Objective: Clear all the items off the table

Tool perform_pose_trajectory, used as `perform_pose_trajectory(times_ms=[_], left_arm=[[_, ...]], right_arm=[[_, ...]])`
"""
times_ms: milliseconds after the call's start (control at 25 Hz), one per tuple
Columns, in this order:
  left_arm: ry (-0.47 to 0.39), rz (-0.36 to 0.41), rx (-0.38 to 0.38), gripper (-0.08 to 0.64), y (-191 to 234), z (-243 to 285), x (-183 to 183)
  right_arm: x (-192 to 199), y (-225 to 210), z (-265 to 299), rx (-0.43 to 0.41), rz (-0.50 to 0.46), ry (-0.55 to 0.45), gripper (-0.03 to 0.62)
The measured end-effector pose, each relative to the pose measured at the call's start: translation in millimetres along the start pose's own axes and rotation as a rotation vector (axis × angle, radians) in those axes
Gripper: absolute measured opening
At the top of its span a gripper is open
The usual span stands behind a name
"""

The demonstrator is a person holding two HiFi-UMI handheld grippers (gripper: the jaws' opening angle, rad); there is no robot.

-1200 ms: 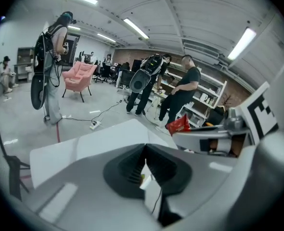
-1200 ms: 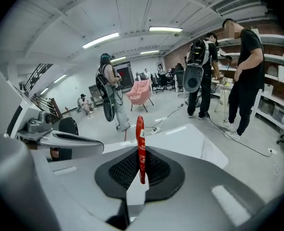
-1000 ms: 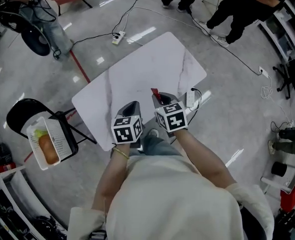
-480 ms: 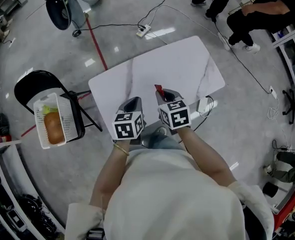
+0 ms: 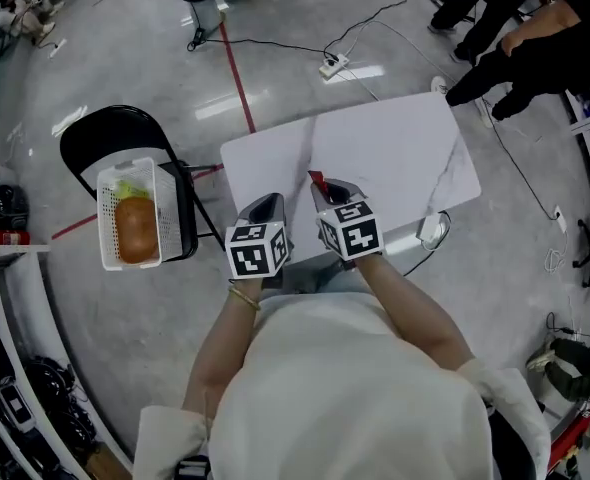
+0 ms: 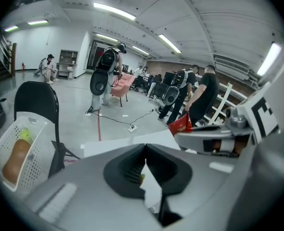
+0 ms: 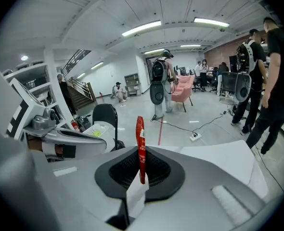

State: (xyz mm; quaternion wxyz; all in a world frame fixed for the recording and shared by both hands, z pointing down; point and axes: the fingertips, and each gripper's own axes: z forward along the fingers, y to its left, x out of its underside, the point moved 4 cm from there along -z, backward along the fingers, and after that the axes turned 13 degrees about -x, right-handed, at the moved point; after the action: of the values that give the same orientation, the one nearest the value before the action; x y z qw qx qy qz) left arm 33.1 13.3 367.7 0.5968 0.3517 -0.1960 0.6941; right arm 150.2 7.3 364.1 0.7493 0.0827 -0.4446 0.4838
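My right gripper (image 5: 325, 190) is shut on a thin red packet (image 5: 316, 181), which sticks up between the jaws in the right gripper view (image 7: 140, 148). My left gripper (image 5: 267, 206) is shut beside it, with nothing clearly between its jaws (image 6: 144, 165). Both hang over the near edge of the white marble table (image 5: 375, 158), whose top shows no items. To the left, a white basket (image 5: 135, 213) rests on a black folding chair (image 5: 105, 138). It holds a brown bun-like item and something green, and it also shows in the left gripper view (image 6: 17, 155).
A white adapter with its cable (image 5: 430, 230) lies on the floor by the table's right corner. A power strip (image 5: 333, 65) and a red floor line (image 5: 237, 73) lie beyond the table. People (image 5: 535, 38) stand at the far right. Shelves line the left edge.
The head view has swung left: table, chair and basket have slid right and up in the picture. Both grippers stay shut, the right one still on the red packet.
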Motion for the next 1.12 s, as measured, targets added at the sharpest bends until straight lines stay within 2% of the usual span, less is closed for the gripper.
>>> perform_pose_trajectory(times_ms=[600,1120], left_arm=[[-0.029,-0.163,-0.182,0.009,148.8,-51.3,22.9],[-0.039,-0.287,-0.294,0.009,230.4,-80.3,46.5]], right_arm=[[-27.2,119.1,97.9,-0.169,-0.123,0.057,0.012],[-34.6,191.0,156.1,-0.285,-0.209,0.118,0.012]])
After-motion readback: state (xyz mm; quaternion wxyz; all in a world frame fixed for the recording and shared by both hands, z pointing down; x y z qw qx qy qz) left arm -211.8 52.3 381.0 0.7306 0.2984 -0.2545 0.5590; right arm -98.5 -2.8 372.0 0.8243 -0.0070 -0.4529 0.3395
